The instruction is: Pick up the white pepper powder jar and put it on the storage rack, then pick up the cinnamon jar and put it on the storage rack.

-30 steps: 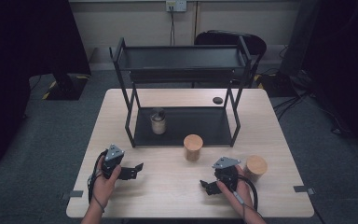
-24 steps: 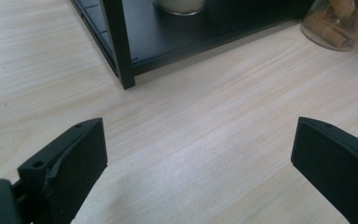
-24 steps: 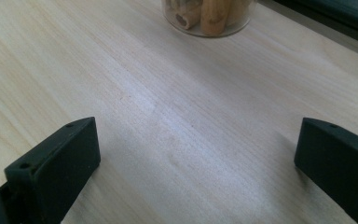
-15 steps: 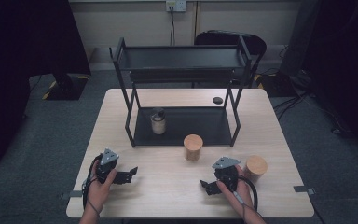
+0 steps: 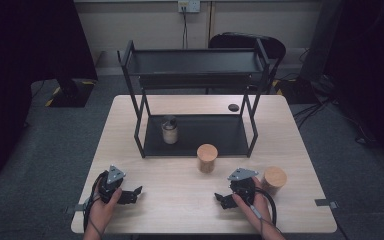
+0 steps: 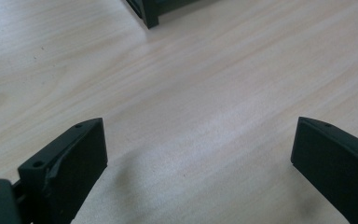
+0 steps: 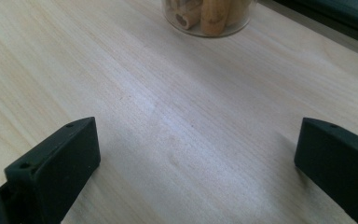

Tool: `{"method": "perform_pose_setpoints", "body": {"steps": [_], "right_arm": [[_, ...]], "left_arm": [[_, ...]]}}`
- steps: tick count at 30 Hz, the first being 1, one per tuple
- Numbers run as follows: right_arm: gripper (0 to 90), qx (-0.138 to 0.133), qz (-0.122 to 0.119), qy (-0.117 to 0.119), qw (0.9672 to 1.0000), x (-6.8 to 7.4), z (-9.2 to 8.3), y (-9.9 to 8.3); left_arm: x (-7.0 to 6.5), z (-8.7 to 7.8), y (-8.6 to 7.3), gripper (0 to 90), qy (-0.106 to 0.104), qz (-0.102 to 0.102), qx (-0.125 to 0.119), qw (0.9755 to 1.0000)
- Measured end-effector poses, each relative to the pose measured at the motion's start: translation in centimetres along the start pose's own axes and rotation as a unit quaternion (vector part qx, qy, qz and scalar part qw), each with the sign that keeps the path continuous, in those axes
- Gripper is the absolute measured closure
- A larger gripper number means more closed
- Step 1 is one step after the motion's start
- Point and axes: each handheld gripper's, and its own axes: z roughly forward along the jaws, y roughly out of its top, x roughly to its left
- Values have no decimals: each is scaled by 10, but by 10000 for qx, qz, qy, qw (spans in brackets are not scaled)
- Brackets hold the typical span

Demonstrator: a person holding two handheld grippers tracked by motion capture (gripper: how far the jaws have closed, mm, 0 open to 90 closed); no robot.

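The left gripper (image 5: 134, 193) has drawn back toward the table (image 5: 180, 210) edge at 7 o'clock, jaws spread, empty. Right gripper (image 5: 221, 198) likewise released at 5 o'clock; jar (image 7: 207, 16) ahead, top cut off.

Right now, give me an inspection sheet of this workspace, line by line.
Surface: pale wood table, bare between the jaws in both gripper views.
Job's things: two jars with wooden lids on the table, middle jar just in front of the rack, right jar beside the right hand-held gripper; small jar on the lower shelf of the black rack.
Clutter: small dark disc behind the rack.
Grippers: left hand-held gripper and right hand-held gripper both open, low over the table's front, holding nothing.
Cables: one loops from each gripper by the hands; another hangs from the wall socket.
Surroundings: grey floor, chair behind the rack.
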Motion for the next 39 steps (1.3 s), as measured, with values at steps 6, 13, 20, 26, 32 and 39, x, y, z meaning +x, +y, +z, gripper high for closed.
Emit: {"method": "perform_pose_setpoints", "body": {"steps": [6,13,20,26,32,39], "right_arm": [[0,-1,0,1,10000,0,0,0],[0,1,-3,1,10000,0,0,0],[0,2,-35,36,10000,-1,0,0],[0,2,-33,37,10000,-1,0,0],[0,0,-61,68,10000,-1,1,1],[0,-1,-72,78,9999,-2,1,1]], "left_arm": [[-2,2,-2,29,-22,138,207,9997],[2,3,-9,1,-294,-44,80,9995],[3,4,-9,0,-309,-41,67,9995],[3,4,-9,0,-310,-38,73,9995],[3,4,-9,0,-308,-38,68,9995],[3,4,-9,0,-309,-38,69,9995]]}}
